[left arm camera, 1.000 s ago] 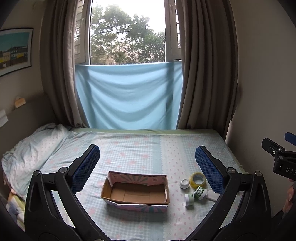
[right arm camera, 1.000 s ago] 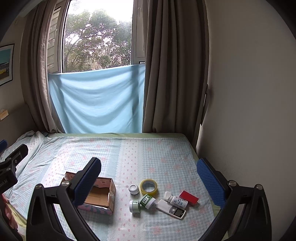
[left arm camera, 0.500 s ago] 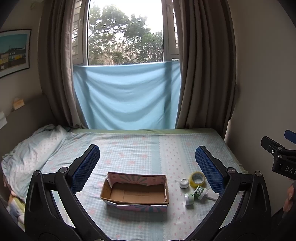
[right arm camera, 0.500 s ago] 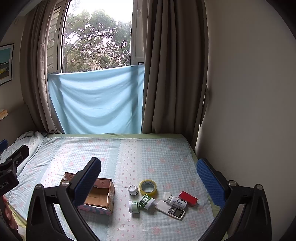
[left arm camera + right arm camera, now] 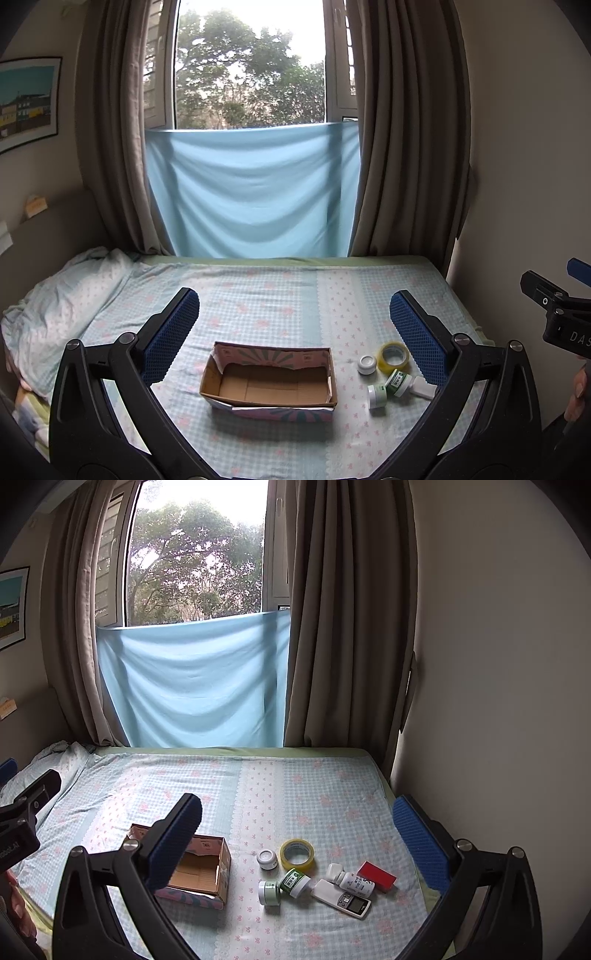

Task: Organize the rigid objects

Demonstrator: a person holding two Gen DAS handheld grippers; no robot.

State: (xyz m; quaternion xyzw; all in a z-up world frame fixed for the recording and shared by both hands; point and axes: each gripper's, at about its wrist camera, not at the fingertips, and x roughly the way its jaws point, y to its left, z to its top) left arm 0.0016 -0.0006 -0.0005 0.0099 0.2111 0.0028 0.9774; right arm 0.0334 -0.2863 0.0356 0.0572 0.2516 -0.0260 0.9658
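Currently, left gripper and right gripper hover above the bed, fingers spread wide, holding nothing. Cardboard box lies left of tape roll, bottles and remote.

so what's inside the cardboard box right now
Only the bare brown floor of the cardboard box shows in the left wrist view. Its near wall hides a thin strip along the front.

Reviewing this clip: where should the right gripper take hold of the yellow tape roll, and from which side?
The yellow tape roll lies flat on the bed, hole up. Probably best from above, one finger in the hole and one outside, pinching the far wall, since the small white jar sits close on its left.
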